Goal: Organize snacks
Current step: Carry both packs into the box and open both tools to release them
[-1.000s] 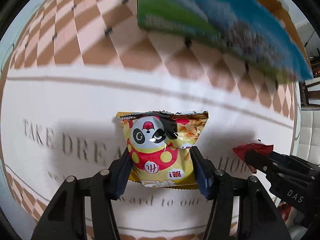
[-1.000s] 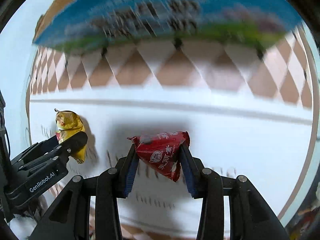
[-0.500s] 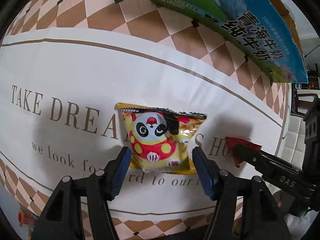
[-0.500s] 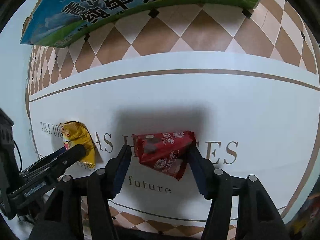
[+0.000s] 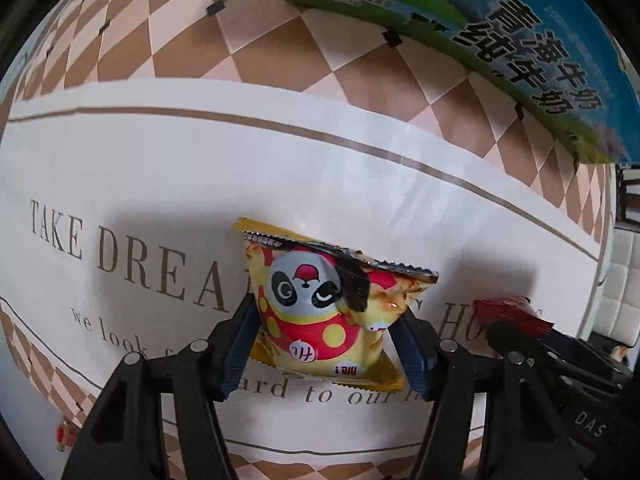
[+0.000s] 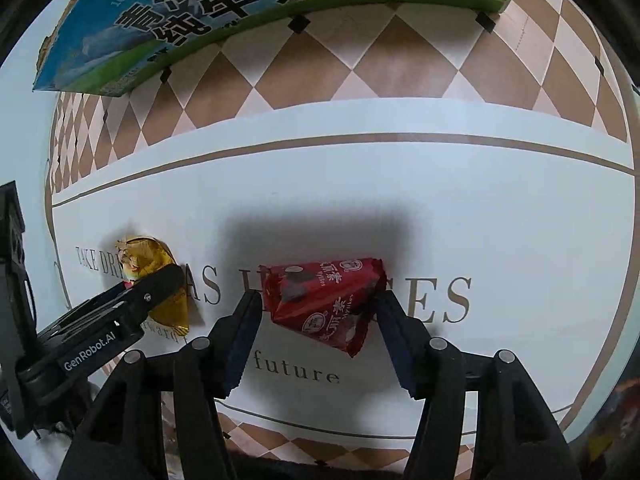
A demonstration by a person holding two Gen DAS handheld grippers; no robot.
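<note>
A second before, both hand-held grippers had been clamped on their snacks; by this moment both had let go. The left hand-held gripper [image 5: 326,344] stood with its jaws parted around the yellow panda packet [image 5: 328,312], which lay flat on the white centre panel of the worktop [image 5: 200,184], over the printed lettering. Its blue pads [image 5: 236,356] flanked the packet's lower corners, the left one close against the foil edge, and no longer pinched it; the packet looked settled on the cloth rather than hanging. The right hand-held gripper [image 6: 316,340] had likewise widened from a tight hold. Its jaws sat to either side of the red wafer packet [image 6: 326,300], which rested at a slant on the same white panel, one corner pointing toward the camera, with a small gap showing on the left side and the right pad close to the wrapper's edge. In each wrist view the other packet appeared beside the neighbouring gripper, so the two snacks lay side by side, apart, in the middle of the worktop. The blue and green milk carton [image 6: 200,12] stood further back on the checkered border, untouched. Both snacks therefore seemed freshly set down in a row. That placement step appeared complete, and the likely next move was to lift both grippers clear without dragging either wrapper out of line.
</note>
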